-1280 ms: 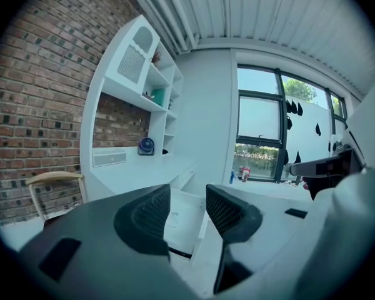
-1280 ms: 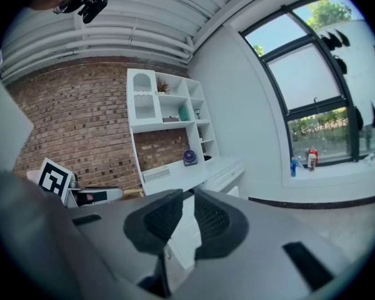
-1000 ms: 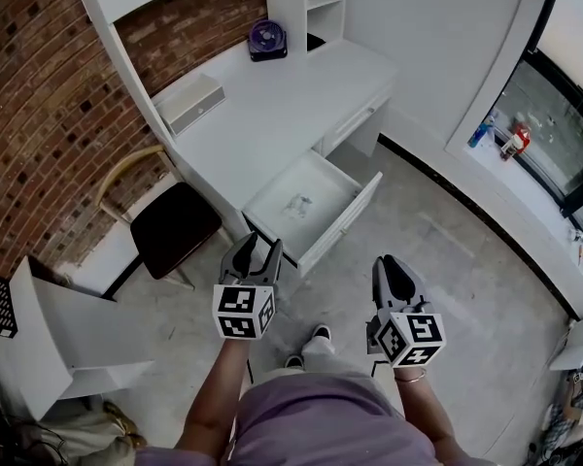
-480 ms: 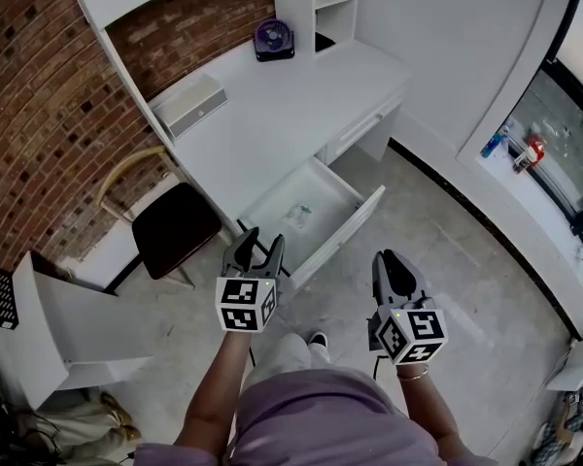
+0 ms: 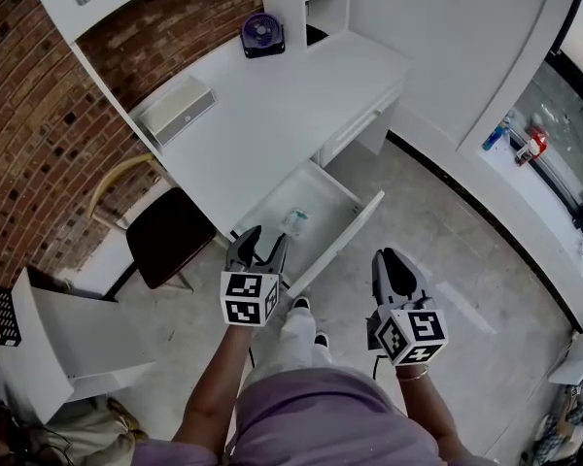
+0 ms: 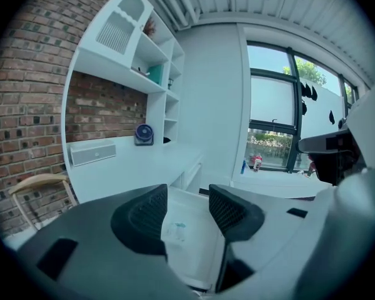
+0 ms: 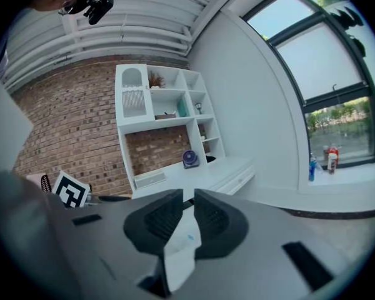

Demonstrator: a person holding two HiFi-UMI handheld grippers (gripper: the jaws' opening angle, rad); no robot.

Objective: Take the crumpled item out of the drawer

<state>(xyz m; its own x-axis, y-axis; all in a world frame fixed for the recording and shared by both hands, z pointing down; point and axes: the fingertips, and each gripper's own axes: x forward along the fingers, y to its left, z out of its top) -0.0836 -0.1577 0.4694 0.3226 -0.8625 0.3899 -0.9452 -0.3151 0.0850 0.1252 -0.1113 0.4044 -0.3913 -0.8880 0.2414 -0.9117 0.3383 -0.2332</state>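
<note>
Going in with the left tool (image 5: pixel 264 237), its empty jaws just opening, might nudge the flimsy crumpled item (image 5: pixel 293 219) deeper into the drawer (image 5: pixel 340 241), since the right tool (image 5: pixel 390 256) is empty and barely parted.

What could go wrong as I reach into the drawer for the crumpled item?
The left gripper, its empty jaws just opening, could catch the drawer front on the way in. The crumpled item looks small and light; the jaws may push it away instead of gripping.
</note>
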